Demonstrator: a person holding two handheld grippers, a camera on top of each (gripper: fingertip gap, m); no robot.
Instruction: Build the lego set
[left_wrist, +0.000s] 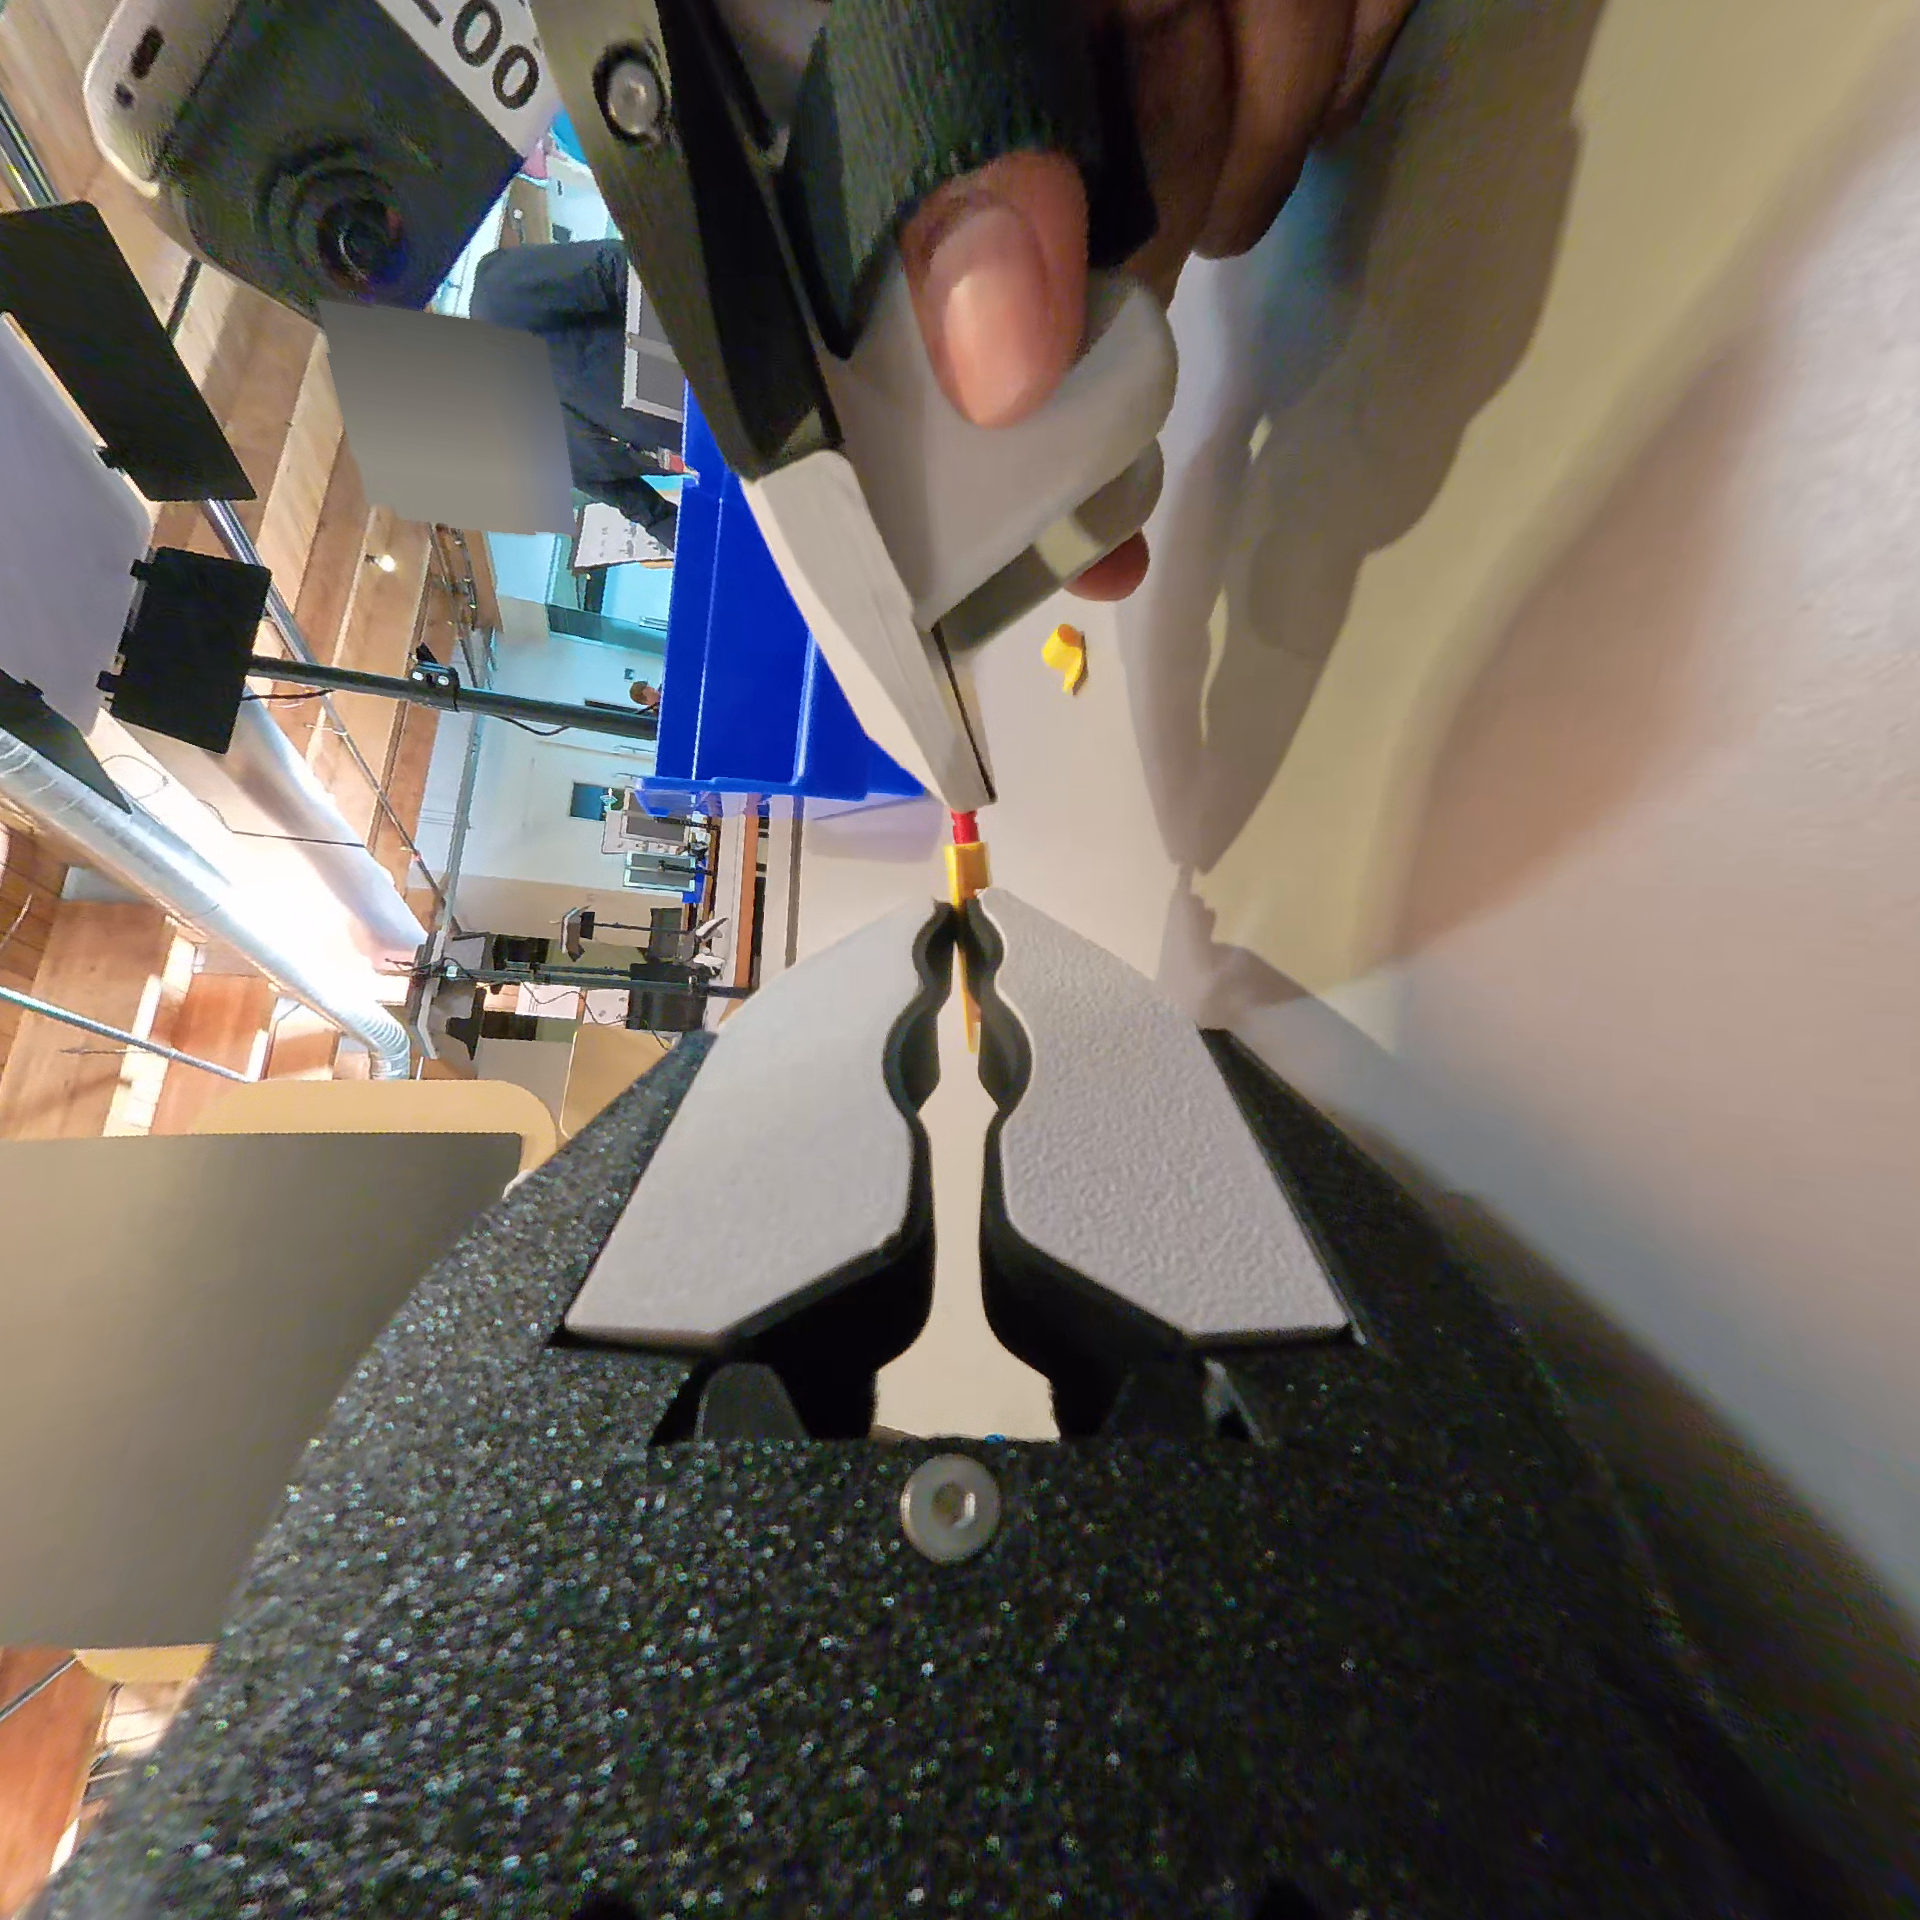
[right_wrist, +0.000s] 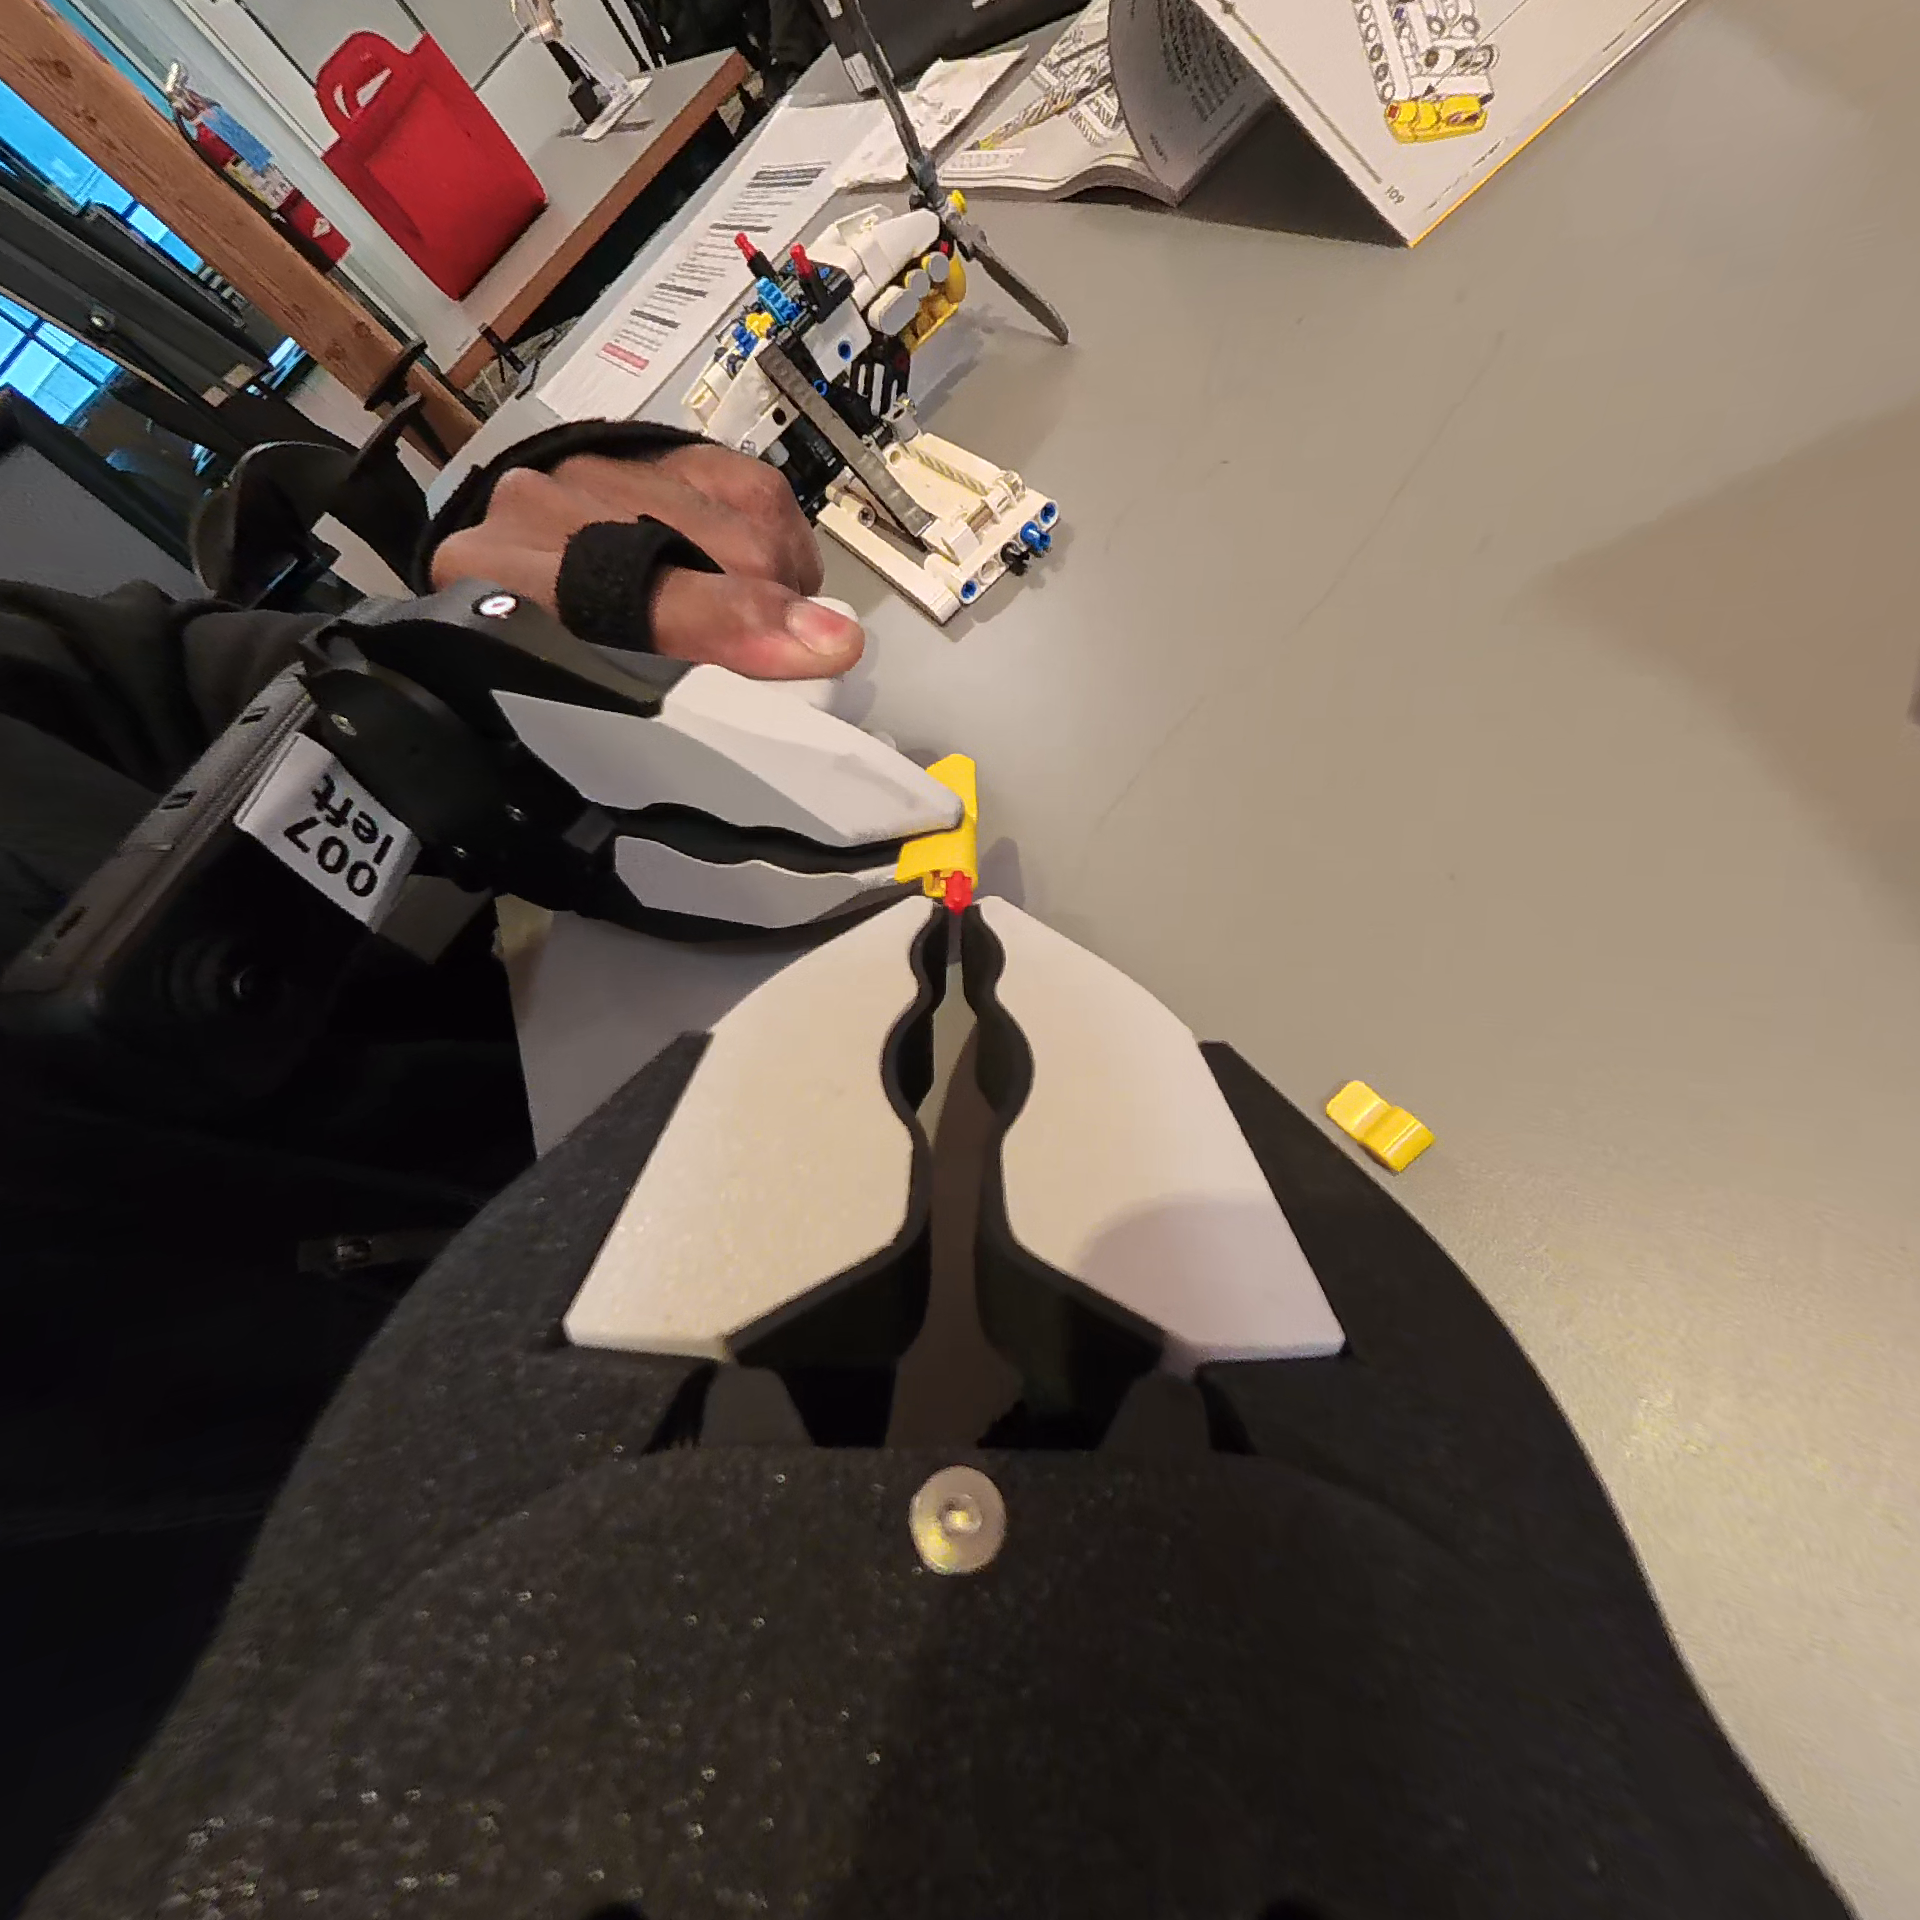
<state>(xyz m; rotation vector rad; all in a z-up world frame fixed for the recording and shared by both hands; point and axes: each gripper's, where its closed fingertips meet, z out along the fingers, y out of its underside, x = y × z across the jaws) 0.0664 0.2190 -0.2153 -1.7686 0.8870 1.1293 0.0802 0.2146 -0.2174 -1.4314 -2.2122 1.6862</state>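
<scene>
Beyond my claws I see a white brick model (right_wrist: 873, 416) on the grey table (right_wrist: 1455, 727). My left claw (left_wrist: 961, 914) clamps a yellow piece (left_wrist: 966, 868). My right claw (right_wrist: 954, 909) pinches the red pin (right_wrist: 956, 888) entering it. Right of this claw lies another yellow piece (right_wrist: 1380, 1124).

Small yellow brick piece (right_wrist: 940, 836) being pinched in the left gripper (left_wrist: 961, 914), a short red pin (right_wrist: 956, 891) sitting in its end, gripped by the right gripper (right_wrist: 956, 912).

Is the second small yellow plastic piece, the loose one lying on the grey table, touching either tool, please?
No: in the right wrist view the loose yellow plastic piece lies alone on the grey table, apart from the right tool and the left tool.
</scene>
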